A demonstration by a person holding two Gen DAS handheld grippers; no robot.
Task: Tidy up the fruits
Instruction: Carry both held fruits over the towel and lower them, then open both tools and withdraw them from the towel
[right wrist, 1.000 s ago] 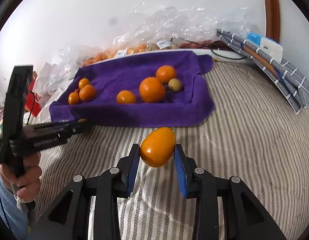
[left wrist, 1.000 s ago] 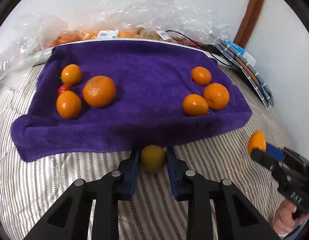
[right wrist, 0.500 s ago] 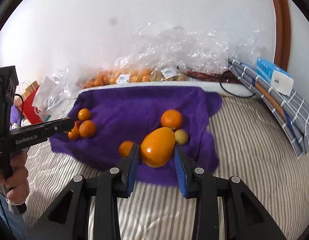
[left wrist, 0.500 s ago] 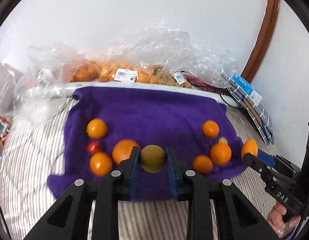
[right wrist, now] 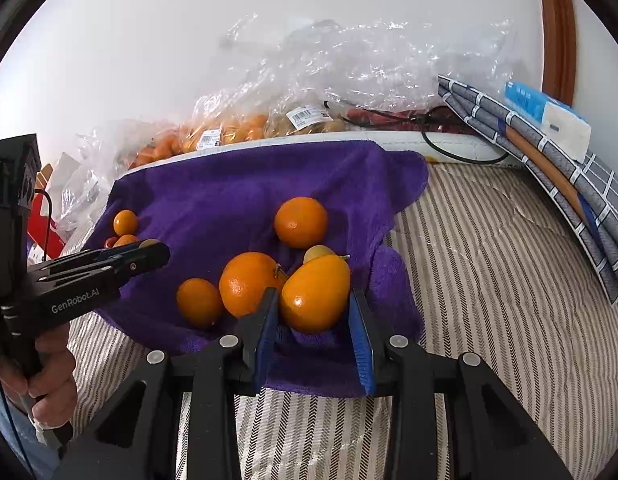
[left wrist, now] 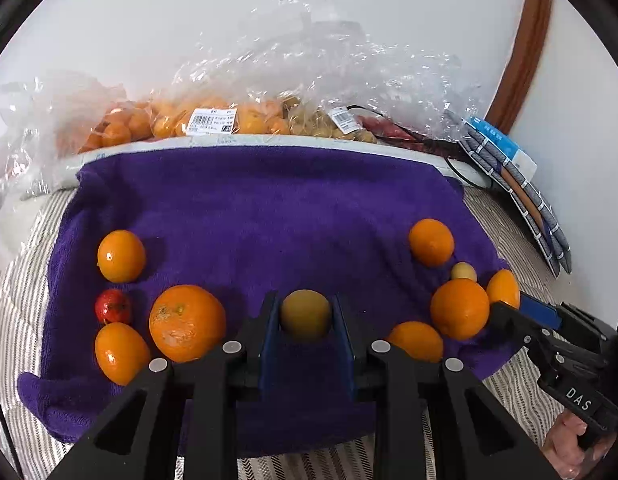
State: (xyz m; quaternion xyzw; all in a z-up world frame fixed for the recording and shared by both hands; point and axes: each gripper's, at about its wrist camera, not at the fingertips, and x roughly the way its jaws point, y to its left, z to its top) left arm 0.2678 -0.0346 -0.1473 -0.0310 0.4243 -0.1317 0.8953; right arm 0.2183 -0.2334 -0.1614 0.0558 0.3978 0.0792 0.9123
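Purple towel: spread on a striped bed cover. Behind the towel, clear bags of fruit are piled against the wall; folded checked cloth is leaned to its right.

On the towel's left part: three oranges and a small red fruit. On its right part: three oranges and a small yellowish fruit.

Left gripper: angled downward over the towel's near edge, jaws closed on a yellow-green fruit.

Right gripper: angled downward over the towel's right part, jaws closed on an oval orange fruit.
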